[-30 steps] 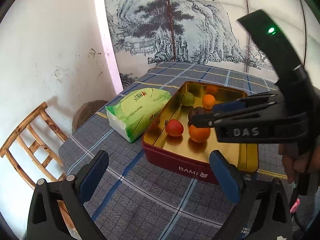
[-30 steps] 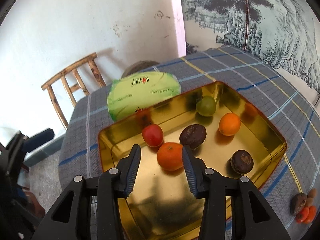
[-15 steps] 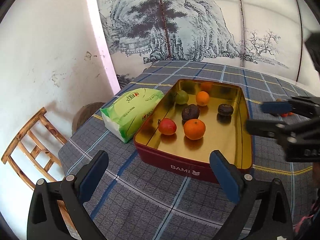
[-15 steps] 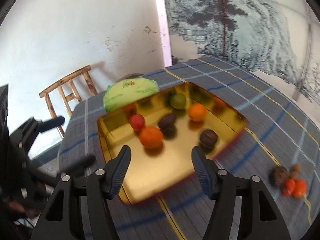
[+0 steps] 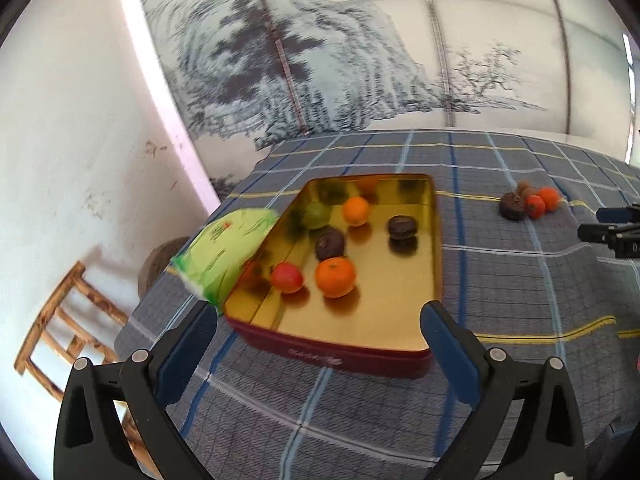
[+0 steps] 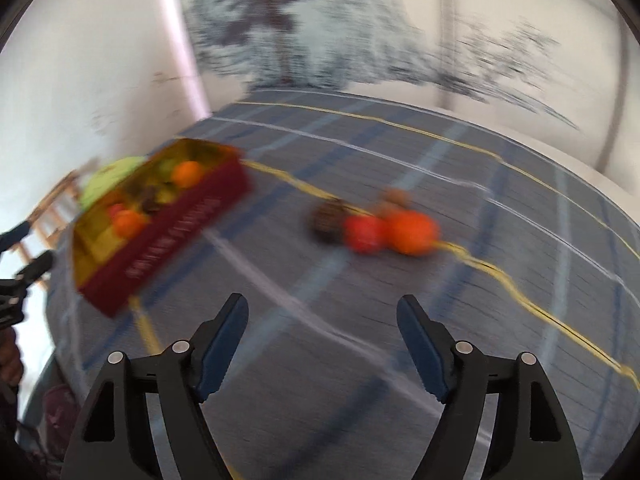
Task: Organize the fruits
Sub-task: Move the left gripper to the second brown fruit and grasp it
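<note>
A gold-lined red tin on the checked tablecloth holds a big orange, a red fruit, two dark fruits, a small orange and a green fruit. Loose fruits lie to its right: orange, red, dark. My right gripper hovers short of this pile, its jaws opening with nothing between them. My left gripper is open and empty at the tin's near wall.
A green tissue pack leans against the tin's left side. A wooden chair stands below the table's left edge by the white wall. A painted screen backs the table. Bare cloth lies around the loose fruits.
My right gripper left the big orange in the tin, swung right to face the loose fruits, and its jaws widened. The left gripper shifted and rolled a little, still open.
</note>
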The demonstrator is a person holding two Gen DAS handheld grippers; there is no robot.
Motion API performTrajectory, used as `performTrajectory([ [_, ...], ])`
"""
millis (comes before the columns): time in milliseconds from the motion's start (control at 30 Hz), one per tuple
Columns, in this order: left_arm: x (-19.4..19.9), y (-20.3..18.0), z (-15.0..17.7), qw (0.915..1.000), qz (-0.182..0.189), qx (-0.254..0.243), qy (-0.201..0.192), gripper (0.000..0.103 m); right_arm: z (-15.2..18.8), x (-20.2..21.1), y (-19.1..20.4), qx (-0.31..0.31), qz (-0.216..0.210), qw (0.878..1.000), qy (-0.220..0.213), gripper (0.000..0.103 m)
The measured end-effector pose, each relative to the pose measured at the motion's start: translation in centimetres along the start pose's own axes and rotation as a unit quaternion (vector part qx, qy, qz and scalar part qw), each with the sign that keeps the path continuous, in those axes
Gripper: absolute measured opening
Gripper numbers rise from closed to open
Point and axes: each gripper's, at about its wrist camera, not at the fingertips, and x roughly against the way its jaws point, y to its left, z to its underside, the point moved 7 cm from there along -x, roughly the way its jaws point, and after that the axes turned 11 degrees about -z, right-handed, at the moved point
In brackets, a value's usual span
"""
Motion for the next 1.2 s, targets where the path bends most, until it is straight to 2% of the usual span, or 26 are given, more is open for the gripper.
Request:
performTrajectory([
  [67, 0.5, -1.2, -0.5, 0.9998, 0.013, -0.014, -0.007, 0.101, 0.7, 0.8, -2.6, -0.015, 0.028, 1.000, 0.001, 0.080],
  [133, 0.9, -2.8, -1.1, 0.9987, 0.041, -0.027, -0.008, 0.101, 1.2, 1.3, -4.5, -0.027, 0.050, 0.998, 0.003, 0.081],
  [233, 1.3, -5.2, -2.0, 0.9957, 0.080, -0.048, -0.008, 0.102, 2.0, 2.0, -7.1, -0.051, 0.060, 0.997, 0.002, 0.082],
  [400, 1.3, -10.2, -4.1, 0.9813, 0.175, -0.079, 0.010, 0.102, 3.2, 2.9, -9.6, -0.074, 0.061, 0.995, -0.006, 0.082],
  [533, 1.2, -15.1, -5.7, 0.9592, 0.240, -0.150, 0.003, 0.102, 3.9, 3.2, -10.8, -0.100, 0.041, 0.994, -0.015, 0.082],
  [633, 0.7, -18.2, -6.7, 0.9446, 0.260, -0.200, -0.012, 0.102, 3.8, 3.7, -11.0, -0.109, 0.024, 0.993, -0.032, 0.083],
  [700, -0.1, -20.2, -7.1, 0.9303, 0.282, -0.235, -0.009, 0.102, 3.9, 3.8, -11.0, -0.115, 0.014, 0.993, -0.037, 0.084],
  [767, -1.0, -21.4, -7.5, 0.9210, 0.292, -0.257, -0.002, 0.101, 3.9, 4.0, -11.0, -0.116, 0.007, 0.992, -0.042, 0.084],
  [800, -1.4, -22.0, -7.6, 0.9130, 0.305, -0.271, 0.003, 0.100, 3.9, 4.1, -11.0, -0.118, 0.004, 0.992, -0.044, 0.085],
  [867, -2.0, -23.2, -8.1, 0.8952, 0.331, -0.298, 0.001, 0.091, 3.9, 4.1, -11.0, -0.123, -0.006, 0.991, -0.048, 0.086],
  [933, -3.1, -24.0, -8.6, 0.8904, 0.321, -0.322, -0.006, 0.085, 3.9, 4.3, -11.1, -0.127, -0.012, 0.990, -0.052, 0.086],
  [1067, -5.6, -25.3, -9.0, 0.8675, 0.345, -0.358, 0.022, 0.063, 3.8, 4.3, -11.0, -0.129, -0.022, 0.990, -0.058, 0.087],
  [1100, -6.1, -25.6, -9.0, 0.8628, 0.349, -0.364, 0.028, 0.061, 3.7, 4.3, -11.0, -0.130, -0.023, 0.990, -0.058, 0.087],
  [1167, -7.3, -26.3, -8.8, 0.8537, 0.347, -0.387, 0.031, 0.050, 3.7, 4.3, -10.9, -0.131, -0.028, 0.989, -0.060, 0.087],
  [1200, -7.7, -26.5, -8.7, 0.8506, 0.345, -0.395, 0.032, 0.049, 3.8, 4.3, -10.9, -0.131, -0.029, 0.989, -0.060, 0.087],
])
